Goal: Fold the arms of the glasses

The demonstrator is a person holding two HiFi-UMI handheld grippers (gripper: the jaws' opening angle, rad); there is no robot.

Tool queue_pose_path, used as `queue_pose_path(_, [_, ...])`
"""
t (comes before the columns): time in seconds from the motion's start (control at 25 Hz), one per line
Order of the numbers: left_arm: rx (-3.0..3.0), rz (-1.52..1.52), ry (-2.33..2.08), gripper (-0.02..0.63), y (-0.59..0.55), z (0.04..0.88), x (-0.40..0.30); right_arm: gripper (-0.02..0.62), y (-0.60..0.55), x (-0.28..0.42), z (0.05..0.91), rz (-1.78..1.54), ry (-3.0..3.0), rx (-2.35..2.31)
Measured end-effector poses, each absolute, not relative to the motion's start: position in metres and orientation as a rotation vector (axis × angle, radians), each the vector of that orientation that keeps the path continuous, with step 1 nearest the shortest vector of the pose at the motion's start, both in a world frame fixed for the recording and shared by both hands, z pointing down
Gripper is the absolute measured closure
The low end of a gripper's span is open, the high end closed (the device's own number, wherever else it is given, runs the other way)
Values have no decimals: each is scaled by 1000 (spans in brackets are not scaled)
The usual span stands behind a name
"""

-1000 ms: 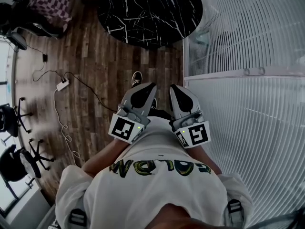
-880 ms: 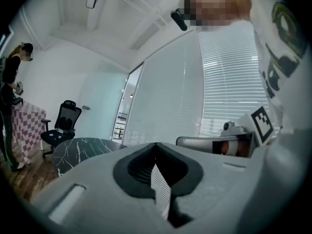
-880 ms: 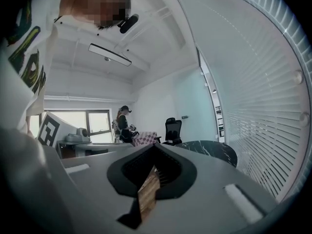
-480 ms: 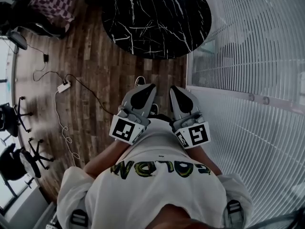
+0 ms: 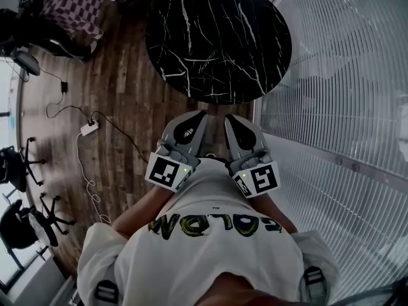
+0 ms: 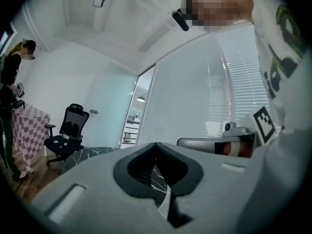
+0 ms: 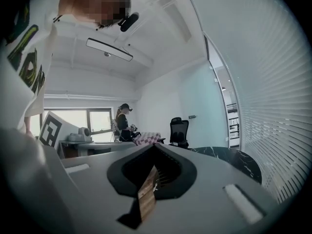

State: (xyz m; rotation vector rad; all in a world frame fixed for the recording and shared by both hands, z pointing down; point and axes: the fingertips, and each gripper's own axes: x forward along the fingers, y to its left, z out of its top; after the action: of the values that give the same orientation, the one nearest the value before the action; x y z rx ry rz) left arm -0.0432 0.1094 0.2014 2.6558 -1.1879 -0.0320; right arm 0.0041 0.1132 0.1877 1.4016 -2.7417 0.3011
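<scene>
**Glasses out of sight, both grippers empty**

Close to the person's chest, the left gripper (image 5: 193,116) and right gripper (image 5: 229,117) pointed ahead side by side. Both pairs of jaws were closed on nothing. Beyond them stood the round black table (image 5: 217,40), straight ahead and about equally near to the 2 grippers. The glasses showed in no view, so their direction and long axis could not be told.

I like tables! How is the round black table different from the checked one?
The round black table is dark with white veins; the checked table shows pink-and-white squares. The black one lies straight ahead; the checked one sits far left, cut off. Both stand on the wooden floor.
</scene>
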Motion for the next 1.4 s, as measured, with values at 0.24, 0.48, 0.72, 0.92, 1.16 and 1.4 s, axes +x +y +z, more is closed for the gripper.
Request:
queue_pose_path(0.24, [2652,-44,-1146,604,72,203,-62,594,73,-13,190,306,-2703,1428])
queue_pose_path(0.48, [2648,-34,-1124,604,47,211,-78,594,52,-31,198,322,-2689,1435])
queue_pose_path(0.72, [2632,-23,-1116,604,33,219,-85,594,41,-32,206,357,-2667,1453])
queue_pose_path(0.92, [2621,-11,-1127,604,20,224,-78,594,29,-20,210,373,-2662,1456])
queue_pose_path(1.16, [2596,35,-1144,604,-2,233,-67,594,9,-1,218,406,-2651,1431])
queue_pose_path(1.4, [2585,73,-1124,604,-14,248,-56,594,-6,15,229,390,-2622,1407])
